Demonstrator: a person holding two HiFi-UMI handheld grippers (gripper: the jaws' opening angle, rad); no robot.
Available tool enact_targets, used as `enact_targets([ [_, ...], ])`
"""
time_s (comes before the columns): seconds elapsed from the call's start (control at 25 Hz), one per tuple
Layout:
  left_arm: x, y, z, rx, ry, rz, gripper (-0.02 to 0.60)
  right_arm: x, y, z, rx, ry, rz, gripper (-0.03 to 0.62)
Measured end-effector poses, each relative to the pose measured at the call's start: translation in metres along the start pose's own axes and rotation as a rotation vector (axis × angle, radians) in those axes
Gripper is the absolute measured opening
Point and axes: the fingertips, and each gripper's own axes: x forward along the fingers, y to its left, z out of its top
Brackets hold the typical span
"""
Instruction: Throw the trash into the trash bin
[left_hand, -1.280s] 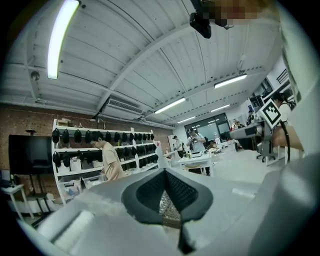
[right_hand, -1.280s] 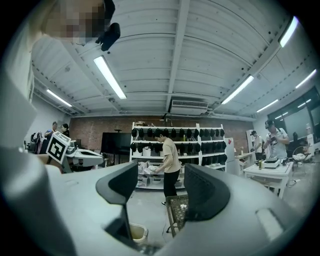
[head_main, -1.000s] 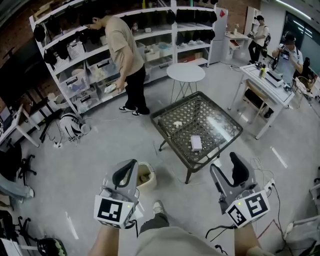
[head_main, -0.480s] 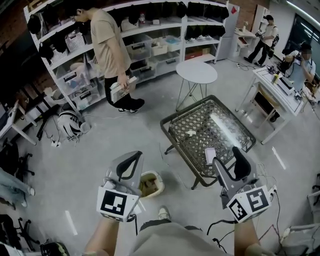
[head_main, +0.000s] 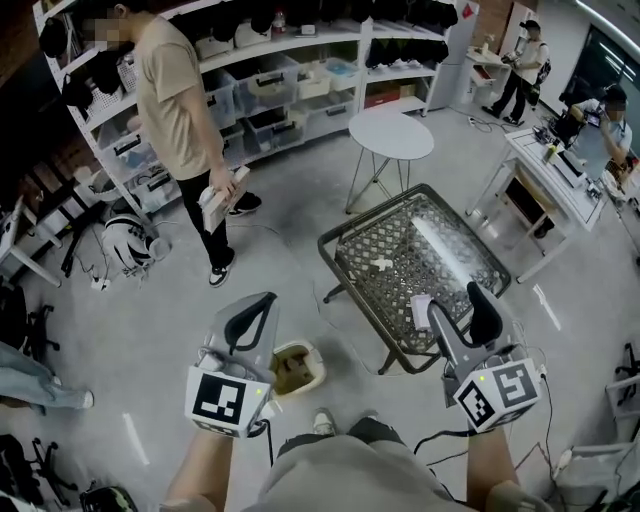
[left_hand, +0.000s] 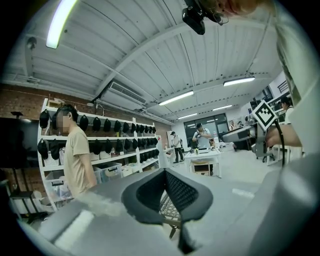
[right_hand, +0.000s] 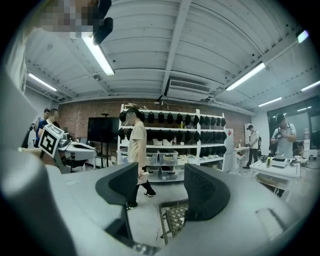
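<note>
Nothing is being carried yet: left gripper (head_main: 258, 305) closed empty, right gripper (head_main: 456, 300) spread; trash (head_main: 383, 264) is being left ahead of the fingers (head_main: 485, 312), unbinned.

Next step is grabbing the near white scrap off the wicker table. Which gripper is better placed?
Right, likely. The right gripper is open and empty, over the near edge of the table with the white scrap just beside its jaws. The left gripper hangs off the table, by the trash bin.
</note>
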Motion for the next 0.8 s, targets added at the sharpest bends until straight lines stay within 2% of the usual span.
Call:
enact_targets([
  [0.24, 0.007, 0.009, 0.0, -0.012, 0.003, 0.031, 0.002, 0.017, -0.007, -0.006, -0.007, 0.021, 0.02, 0.291],
  [0.4, 0.022, 0.012, -0.007, 0.009, 0.029, 0.047, 0.002, 0.035, -0.022, -0.017, -0.001, 0.037, 0.039, 0.291],
  [0.72, 0.094, 0.016, -0.016, 0.021, 0.071, 0.059, 0.002, 0.106, -0.082, -0.061, 0.018, 0.107, 0.1, 0.291],
  [0.8, 0.117, 0.014, -0.023, 0.007, 0.096, 0.044, 0.002, 0.13, -0.098, -0.079, 0.051, 0.127, 0.119, 0.291],
])
